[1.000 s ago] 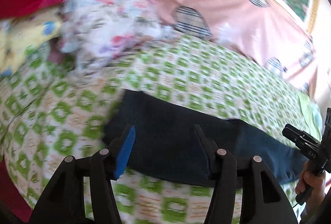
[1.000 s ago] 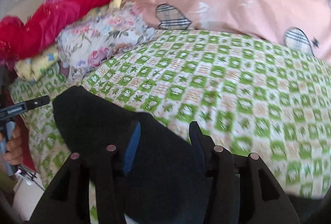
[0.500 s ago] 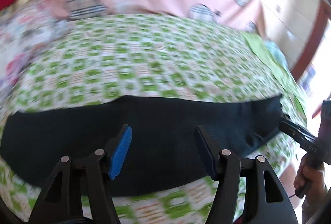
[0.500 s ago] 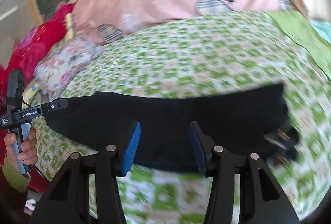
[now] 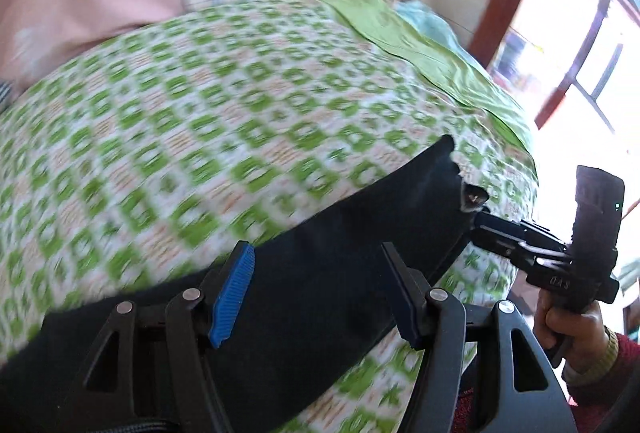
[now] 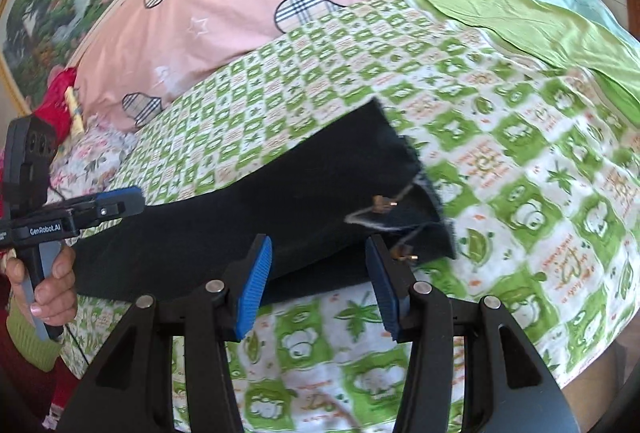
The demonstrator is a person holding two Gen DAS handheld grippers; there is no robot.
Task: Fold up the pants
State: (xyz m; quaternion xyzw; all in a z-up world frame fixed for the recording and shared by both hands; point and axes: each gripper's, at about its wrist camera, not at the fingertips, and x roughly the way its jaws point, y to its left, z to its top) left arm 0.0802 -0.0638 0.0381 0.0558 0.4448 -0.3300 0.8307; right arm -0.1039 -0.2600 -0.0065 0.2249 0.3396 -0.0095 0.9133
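Dark navy pants (image 5: 320,265) lie in a long strip across the green-and-white patterned bedspread (image 5: 208,105). They also show in the right wrist view (image 6: 280,209), with the waistband end and its drawstring (image 6: 384,213) at the right. My left gripper (image 5: 316,293) is open and empty, over the middle of the strip. My right gripper (image 6: 320,285) is open and empty, just in front of the near edge by the waistband. In the left wrist view the right gripper (image 5: 496,233) sits at the pants' right end.
A pink quilt (image 6: 240,17) with plaid hearts lies behind the bedspread. A plain green sheet (image 6: 540,21) covers the far right of the bed. Red and floral clothes (image 6: 60,93) are piled at the far left. A window (image 5: 580,45) is at the right.
Both cameras have swung right along the pants, from the leg end and clothes pile toward the waistband end. Both grippers stay open and empty.
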